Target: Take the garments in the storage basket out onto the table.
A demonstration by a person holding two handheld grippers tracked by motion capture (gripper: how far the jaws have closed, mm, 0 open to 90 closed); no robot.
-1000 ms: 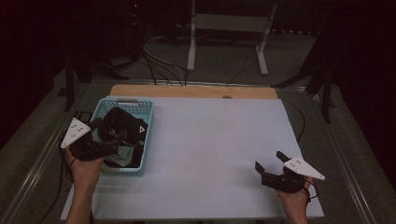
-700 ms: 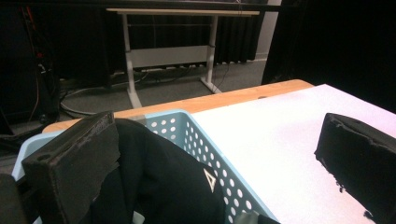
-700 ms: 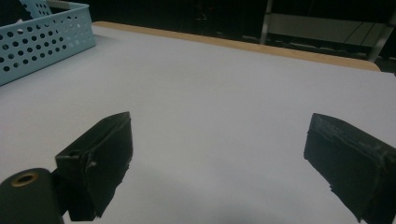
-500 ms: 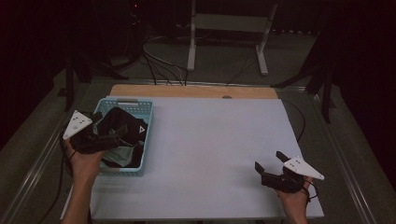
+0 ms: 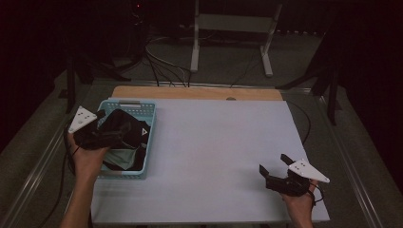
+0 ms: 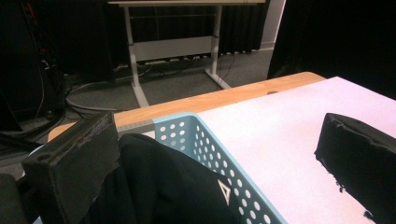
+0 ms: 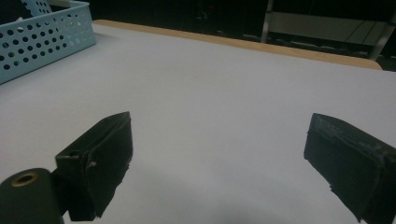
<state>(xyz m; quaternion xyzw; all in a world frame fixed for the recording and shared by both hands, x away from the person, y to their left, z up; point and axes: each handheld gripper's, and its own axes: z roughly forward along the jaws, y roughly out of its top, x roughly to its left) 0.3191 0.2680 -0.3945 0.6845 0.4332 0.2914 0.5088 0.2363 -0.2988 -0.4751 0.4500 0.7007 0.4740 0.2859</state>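
The left tongs (image 5: 111, 135) hang spread wide over the light-blue perforated plastic basket (image 5: 149, 137), straddling its right wall, with nothing between the jaws. Inside the basket lies a crumpled black garment with a small white triangle logo (image 5: 130, 130). Well right of the basket, the right tongs (image 5: 274, 167) gape empty above the pale worktop (image 5: 218, 142).

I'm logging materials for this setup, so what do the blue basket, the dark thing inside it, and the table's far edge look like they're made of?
The basket looks like light-blue moulded plastic, matte, with rows of punched round holes. The dark garment in it seems to be soft black fabric: it folds and drapes, and carries a small pale triangle mark. The far edge strip looks like bare light wood or wood laminate; which one cannot be told.
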